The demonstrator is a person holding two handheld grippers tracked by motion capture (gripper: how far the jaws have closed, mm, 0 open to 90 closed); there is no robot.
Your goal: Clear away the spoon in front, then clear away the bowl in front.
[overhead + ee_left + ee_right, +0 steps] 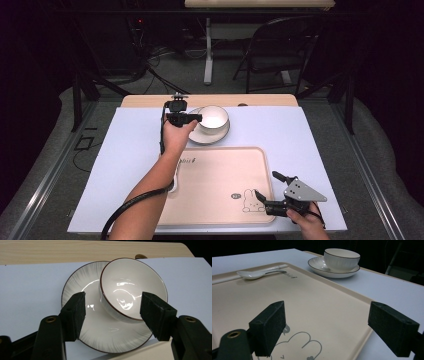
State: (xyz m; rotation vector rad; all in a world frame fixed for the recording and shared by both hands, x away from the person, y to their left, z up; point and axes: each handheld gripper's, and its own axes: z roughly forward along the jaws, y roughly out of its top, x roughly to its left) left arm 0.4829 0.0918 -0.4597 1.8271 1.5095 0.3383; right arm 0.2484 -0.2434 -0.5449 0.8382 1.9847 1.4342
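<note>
Left gripper [196, 118] fingers [74, 315] stood wide, straddling the bowl [132, 288] on its plate [82, 285] near the table's far edge; glazed, slippery, fragile, so I'd pinch the rim; right gripper [266, 196] wide too.

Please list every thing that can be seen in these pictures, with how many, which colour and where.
bowl: 1, white with dark rim, on the plate
plate: 1, white, dark rim, beyond the tray
tray: 1, beige with rabbit drawing, near table edge
spoon: 1, white, on the tray's left part
table cover: 1, pale blue-white, over the table
chair: 1, dark, behind the table
left hand-held gripper: black, open, at the bowl
right hand-held gripper: black, open, over the tray's corner
</note>
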